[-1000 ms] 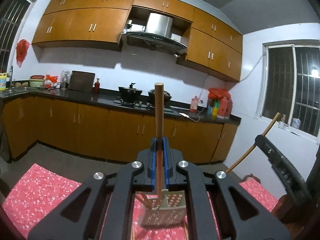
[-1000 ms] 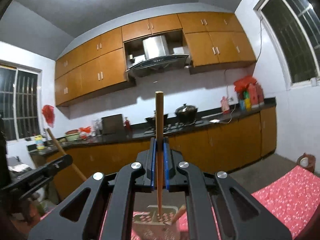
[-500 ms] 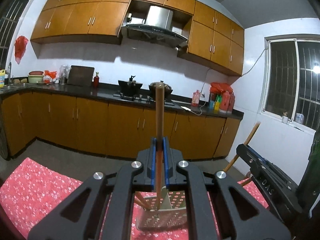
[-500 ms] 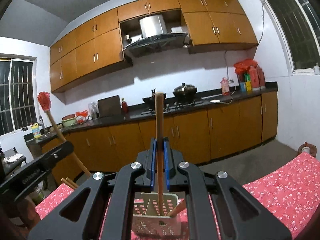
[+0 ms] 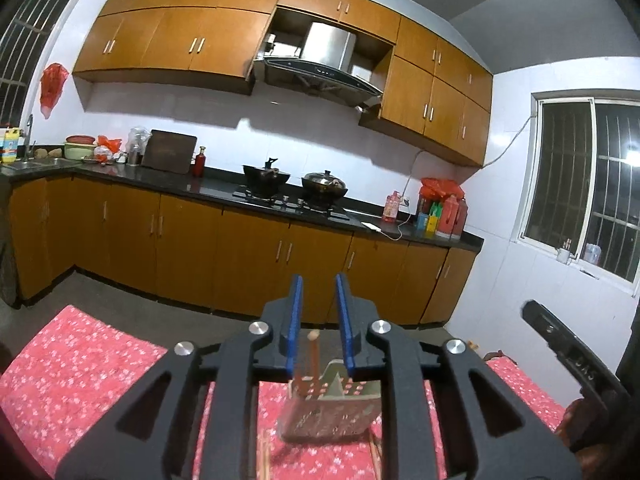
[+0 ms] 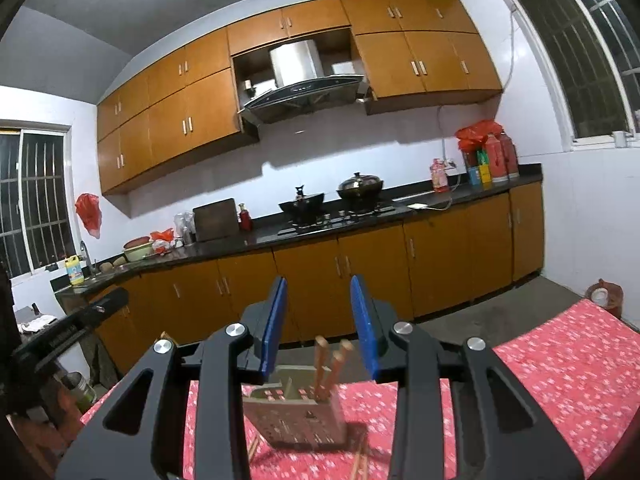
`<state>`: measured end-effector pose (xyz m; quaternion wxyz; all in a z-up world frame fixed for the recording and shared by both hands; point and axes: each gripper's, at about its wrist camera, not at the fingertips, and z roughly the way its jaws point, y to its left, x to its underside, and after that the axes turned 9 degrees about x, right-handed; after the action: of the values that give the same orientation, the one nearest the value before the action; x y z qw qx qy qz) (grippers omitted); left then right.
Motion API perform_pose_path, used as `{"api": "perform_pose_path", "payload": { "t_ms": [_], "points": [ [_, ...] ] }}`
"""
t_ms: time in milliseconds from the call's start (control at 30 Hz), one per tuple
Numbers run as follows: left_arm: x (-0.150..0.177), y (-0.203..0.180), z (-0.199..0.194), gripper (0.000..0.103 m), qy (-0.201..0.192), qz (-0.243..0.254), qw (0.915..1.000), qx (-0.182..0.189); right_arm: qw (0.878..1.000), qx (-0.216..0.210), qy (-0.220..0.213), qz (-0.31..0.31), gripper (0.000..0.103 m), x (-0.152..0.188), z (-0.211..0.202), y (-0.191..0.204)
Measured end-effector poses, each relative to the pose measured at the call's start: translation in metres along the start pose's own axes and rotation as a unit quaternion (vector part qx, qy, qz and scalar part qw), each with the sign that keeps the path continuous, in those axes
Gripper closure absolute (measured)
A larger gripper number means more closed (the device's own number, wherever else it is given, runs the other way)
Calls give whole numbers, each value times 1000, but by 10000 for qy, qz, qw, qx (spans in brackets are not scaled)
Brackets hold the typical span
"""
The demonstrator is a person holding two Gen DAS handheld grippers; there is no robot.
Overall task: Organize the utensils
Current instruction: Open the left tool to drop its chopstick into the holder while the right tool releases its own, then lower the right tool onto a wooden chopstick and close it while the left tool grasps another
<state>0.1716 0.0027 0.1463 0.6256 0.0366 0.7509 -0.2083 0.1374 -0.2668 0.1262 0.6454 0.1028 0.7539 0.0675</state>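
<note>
A perforated metal utensil holder (image 5: 328, 412) (image 6: 296, 412) stands on the red floral tablecloth (image 5: 100, 364) (image 6: 560, 360). My left gripper (image 5: 319, 292) hangs just above it. Its jaws are opening, and a wooden chopstick (image 5: 313, 354) stands loose in the holder below the blue pads, touching neither. My right gripper (image 6: 319, 292) is also opening over the holder, with three chopsticks (image 6: 334, 368) upright in it and nothing pressed between the pads. Each gripper shows at the edge of the other's view, the right gripper (image 5: 560, 348) and the left gripper (image 6: 72, 332).
Loose chopsticks (image 6: 360, 460) (image 5: 264, 456) lie on the cloth near the holder's foot. Past the table's far edge are bare floor, wooden base cabinets (image 5: 248, 264) and a dark counter with two pots on a stove (image 6: 332, 200). A red jar (image 6: 604, 296) stands beyond the table's right corner.
Both grippers were shut on an upright chopstick each; now both have opened and the sticks have dropped into the holder. Both hands sank a little towards it.
</note>
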Motion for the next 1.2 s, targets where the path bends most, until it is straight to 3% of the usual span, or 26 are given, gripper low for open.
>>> {"api": "perform_pose_path", "payload": {
  "t_ms": [100, 233, 400, 500, 667, 800, 933, 1200],
  "points": [
    [14, 9, -22, 82, 153, -53, 9998, -67, 9994, 183, 276, -55, 68, 15, -7, -15],
    [54, 28, -31, 81, 770, -1, 9963, -382, 9902, 476, 1303, -180, 69, 64, 5, -40],
    [116, 56, -16, 81, 1932, -219, 9794, -549, 9558, 287, 2927, -54, 72, 145, 38, -52],
    [148, 68, -10, 81, 2445, -352, 9677, -502, 9400, 131, 3398, -268, 74, 177, 51, -40],
    [179, 74, -4, 81, 2921, -519, 9546, -286, 9274, 208, 3675, -673, 76, 208, 63, -23],
    [194, 75, 0, 81, 3155, -571, 9471, -134, 9280, 500, 3571, -936, 95, 214, 62, -24],
    [209, 69, 4, 81, 3343, -578, 9407, -7, 9297, 965, 3478, -731, 95, 210, 64, -45],
    [225, 62, 13, 84, 3578, -398, 9329, -73, 9303, 962, 3471, -687, 95, 211, 58, -50]
  ]
}}
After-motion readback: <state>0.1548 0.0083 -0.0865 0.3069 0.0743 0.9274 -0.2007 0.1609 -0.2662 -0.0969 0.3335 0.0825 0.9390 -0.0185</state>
